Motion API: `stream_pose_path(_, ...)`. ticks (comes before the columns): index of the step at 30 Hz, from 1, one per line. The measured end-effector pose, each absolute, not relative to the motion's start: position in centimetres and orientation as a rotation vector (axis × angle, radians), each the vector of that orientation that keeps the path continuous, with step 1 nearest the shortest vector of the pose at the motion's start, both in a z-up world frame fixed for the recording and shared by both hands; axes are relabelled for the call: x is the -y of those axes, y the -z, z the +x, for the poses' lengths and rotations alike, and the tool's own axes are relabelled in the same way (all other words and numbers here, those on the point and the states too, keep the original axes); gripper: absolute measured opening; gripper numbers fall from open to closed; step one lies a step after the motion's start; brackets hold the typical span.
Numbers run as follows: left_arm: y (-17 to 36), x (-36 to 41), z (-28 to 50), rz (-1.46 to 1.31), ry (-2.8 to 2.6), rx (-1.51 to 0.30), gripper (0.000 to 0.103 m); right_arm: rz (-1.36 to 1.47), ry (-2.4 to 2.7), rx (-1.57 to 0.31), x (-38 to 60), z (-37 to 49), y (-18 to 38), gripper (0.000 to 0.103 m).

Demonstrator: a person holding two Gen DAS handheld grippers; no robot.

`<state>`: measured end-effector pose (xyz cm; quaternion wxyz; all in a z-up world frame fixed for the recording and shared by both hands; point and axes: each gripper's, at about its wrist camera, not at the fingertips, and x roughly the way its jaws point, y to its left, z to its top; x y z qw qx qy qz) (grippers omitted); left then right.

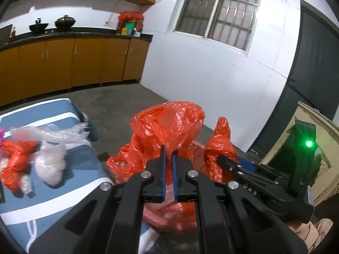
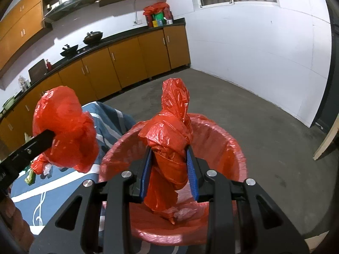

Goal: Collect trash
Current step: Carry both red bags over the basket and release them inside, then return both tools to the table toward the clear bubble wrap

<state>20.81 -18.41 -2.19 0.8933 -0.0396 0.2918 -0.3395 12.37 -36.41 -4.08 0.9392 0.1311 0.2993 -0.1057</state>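
right gripper (image 2: 169, 154) clamps red bag (image 2: 169, 139) between pads.

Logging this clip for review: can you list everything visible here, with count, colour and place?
crumpled plastic bag: 2, red, one in each gripper
bin lined with red plastic: 1, pinkish red, under right gripper
striped cloth: 1, blue and white, left
loose trash on the cloth: several, red, clear and white
kitchen cabinets: brown, back wall
woks: 2, black, on counter
barred window: 1, white wall
left gripper: black, shut on bag
right gripper: black, shut on bag
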Motion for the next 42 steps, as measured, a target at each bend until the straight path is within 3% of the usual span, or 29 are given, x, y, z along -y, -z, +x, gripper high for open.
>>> stream_pose_path(10,3.7,21.4,22.3,-0.071,0.75,-0.654,0.007,0.315,0.248,-0.613,38.1,12.5,4.4,0.032)
stream_pose_path(13,4.1,21.7,22.7,-0.079,0.745,-0.669,0.018,0.315,0.243,-0.611,38.1,12.5,4.4,0.035)
stream_pose_path(15,4.3,21.6,22.9,-0.087,0.733,-0.677,0.03,0.315,0.244,-0.608,38.4,12.5,4.5,0.038)
stream_pose_path(19,4.8,20.4,23.2,-0.092,0.693,-0.687,0.034,0.323,0.245,-0.609,38.6,12.0,4.8,0.054)
stream_pose_path(22,5.0,18.8,23.3,-0.09,0.639,-0.679,0.04,0.312,0.258,-0.605,38.6,11.5,4.8,0.055)
stream_pose_path(27,4.8,15.2,22.7,-0.062,0.514,-0.639,0.057,0.303,0.263,-0.609,38.3,11.4,4.8,0.055)
stream_pose_path(42,5.7,1.3,20.9,-0.045,0.114,-0.613,0.067,0.19,0.079,-0.615,30.7,14.8,3.7,0.055)
